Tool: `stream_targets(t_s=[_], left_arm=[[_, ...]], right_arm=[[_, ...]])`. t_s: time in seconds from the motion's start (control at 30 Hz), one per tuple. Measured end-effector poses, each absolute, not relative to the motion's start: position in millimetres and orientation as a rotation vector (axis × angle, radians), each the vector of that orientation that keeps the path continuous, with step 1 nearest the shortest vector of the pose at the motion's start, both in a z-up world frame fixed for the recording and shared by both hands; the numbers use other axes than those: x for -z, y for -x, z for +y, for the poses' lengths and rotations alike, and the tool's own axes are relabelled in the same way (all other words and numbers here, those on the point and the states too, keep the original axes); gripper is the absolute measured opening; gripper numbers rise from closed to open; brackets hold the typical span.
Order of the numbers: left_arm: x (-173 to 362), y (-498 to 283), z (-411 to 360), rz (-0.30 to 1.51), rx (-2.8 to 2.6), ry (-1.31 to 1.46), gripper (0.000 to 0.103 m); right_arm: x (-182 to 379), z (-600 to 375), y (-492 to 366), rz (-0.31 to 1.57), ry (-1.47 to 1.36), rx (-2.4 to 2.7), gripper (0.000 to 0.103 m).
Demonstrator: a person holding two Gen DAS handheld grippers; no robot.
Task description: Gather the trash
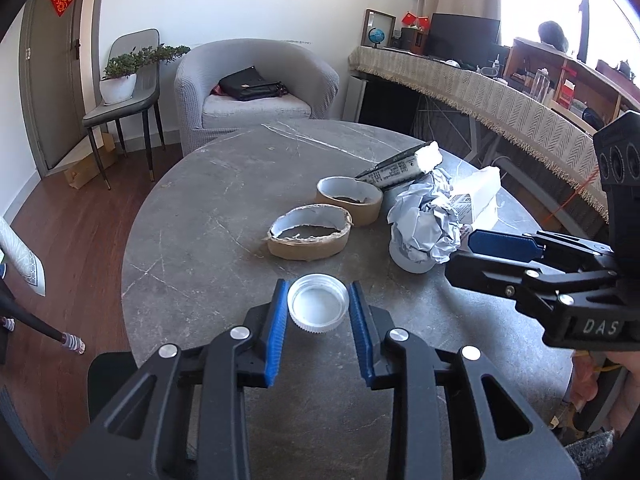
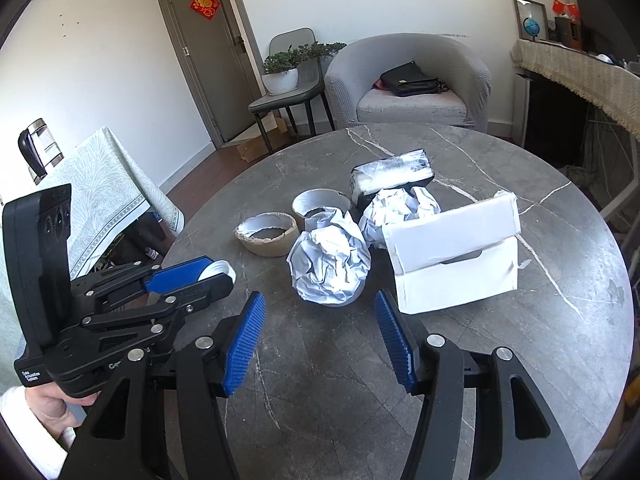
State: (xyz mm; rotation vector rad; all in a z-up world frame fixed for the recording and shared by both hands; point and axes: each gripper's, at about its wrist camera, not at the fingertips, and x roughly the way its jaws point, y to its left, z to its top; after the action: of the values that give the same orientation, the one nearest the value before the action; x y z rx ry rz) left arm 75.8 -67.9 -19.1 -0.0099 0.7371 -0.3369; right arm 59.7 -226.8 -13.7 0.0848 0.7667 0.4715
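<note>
While left fingers (image 1: 318,308) pinch cap (image 1: 319,303), paper wad (image 1: 424,226) crowds rt side.

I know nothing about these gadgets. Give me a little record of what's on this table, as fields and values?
surface: round grey marble-look table
left gripper: blue fingers closed on a white ribbed plastic bottle cap
right gripper: fingers apart, nothing between them, aimed at a crumpled white paper ball
other trash: two brown cardboard tape cores, second crumpled paper wad, torn white cardboard box, dark wrapped packet
holder: a person's hand
</note>
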Motion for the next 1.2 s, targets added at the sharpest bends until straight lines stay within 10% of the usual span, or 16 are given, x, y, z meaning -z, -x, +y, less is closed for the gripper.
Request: stream_targets(t_s=[1.2], left_arm=[[-1,-58,1,0.679,0.303,0.085,0.038]], right_arm=[[-13,-191,-70,0.674,-0.07,-0.48,0.046]])
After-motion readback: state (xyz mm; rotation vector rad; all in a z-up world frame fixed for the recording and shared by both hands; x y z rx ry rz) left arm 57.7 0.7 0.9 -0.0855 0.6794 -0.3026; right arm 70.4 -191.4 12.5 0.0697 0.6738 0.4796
